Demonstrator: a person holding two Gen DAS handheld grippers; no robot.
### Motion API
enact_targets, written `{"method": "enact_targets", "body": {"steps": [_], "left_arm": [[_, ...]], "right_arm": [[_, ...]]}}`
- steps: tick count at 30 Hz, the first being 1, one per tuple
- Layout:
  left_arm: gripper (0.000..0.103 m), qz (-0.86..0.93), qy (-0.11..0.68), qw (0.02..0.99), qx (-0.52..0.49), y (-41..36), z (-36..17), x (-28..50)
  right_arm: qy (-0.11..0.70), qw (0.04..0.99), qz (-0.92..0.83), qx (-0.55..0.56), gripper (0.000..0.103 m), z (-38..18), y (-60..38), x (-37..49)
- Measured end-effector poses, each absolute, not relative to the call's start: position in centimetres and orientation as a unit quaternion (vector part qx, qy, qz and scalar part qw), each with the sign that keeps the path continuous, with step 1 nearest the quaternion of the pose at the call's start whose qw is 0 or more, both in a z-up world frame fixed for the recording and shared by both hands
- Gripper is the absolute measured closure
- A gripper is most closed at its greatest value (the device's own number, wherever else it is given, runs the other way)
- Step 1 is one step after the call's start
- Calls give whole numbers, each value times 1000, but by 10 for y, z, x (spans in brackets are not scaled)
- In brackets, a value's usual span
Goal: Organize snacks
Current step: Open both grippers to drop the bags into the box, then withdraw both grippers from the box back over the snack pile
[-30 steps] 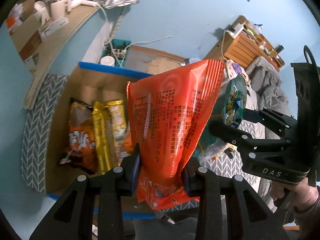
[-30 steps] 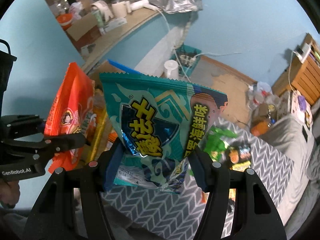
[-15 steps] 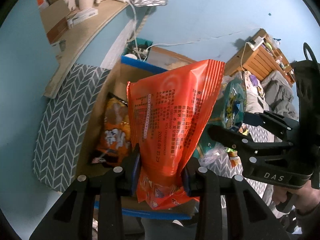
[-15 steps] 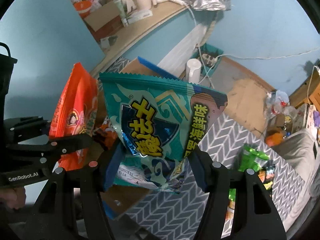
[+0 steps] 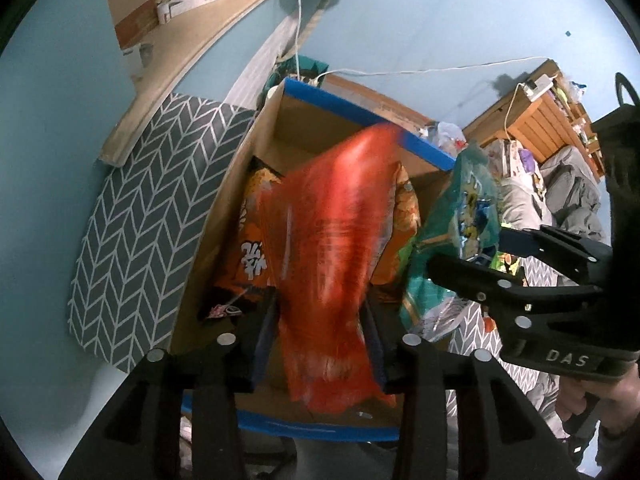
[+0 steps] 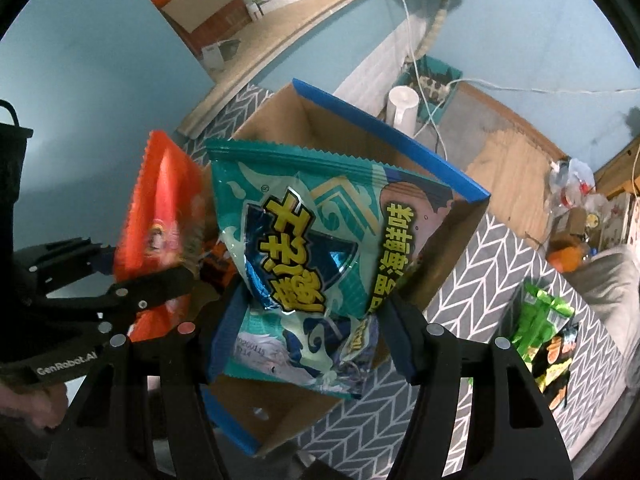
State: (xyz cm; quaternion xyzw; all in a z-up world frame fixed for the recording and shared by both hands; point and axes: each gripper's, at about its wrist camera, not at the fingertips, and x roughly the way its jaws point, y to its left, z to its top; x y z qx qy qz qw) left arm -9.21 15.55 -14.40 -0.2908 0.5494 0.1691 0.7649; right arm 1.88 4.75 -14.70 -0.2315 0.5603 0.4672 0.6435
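An open cardboard box [image 5: 320,120] with blue-taped edges sits on a grey chevron surface and holds several snack bags [image 5: 252,256]. My left gripper [image 5: 324,332] is over the box; its jaws stand apart and the orange snack bag [image 5: 332,248] between them is blurred and slipping down. My right gripper [image 6: 312,328] is shut on a teal snack bag [image 6: 308,240], held upright over the box [image 6: 400,136]. The orange bag [image 6: 160,216] and left gripper show at the left of the right wrist view. The teal bag [image 5: 468,216] shows at the right of the left wrist view.
More snack bags, green and black [image 6: 544,332], lie on the chevron surface to the right of the box. A wooden shelf [image 6: 280,36] with boxes and cups runs along the blue wall behind. Cables and a white cup [image 6: 402,108] sit beyond the box.
Both grippers moved over the box. The left jaws have opened and the orange bag has tilted and is dropping toward the box. The teal bag stays held.
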Motion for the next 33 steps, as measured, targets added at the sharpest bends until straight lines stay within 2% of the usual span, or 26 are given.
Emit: {"method": "enact_targets", "body": {"steps": [1,4,12,15,22,26,33], "left_arm": [[59,170,549,765,-292,156,-144,-93],[46,177,548,764,-290,156,-143,-93],[44,179,545,766,-290,151,-135,-90],[38,179,542,767,-292,148,-132,-87],[38,165,542,771,-293,130,-123,-71],[31,157,543,772,-290,119,-119,-61],[29,140,549,775,-280,95,-115,-40]], "right_arm": [[562,643,467,-230,30,-147,47,19],[562,646,465,-225,29,-143,43,20],[567,657,451,-211,29,-135,25,33],[569,660,444,-206,29,-134,15,38],[571,674,426,-198,29,-129,-12,53],[571,683,412,-195,25,-126,-31,62],[579,698,384,-173,25,-123,-70,82]]}}
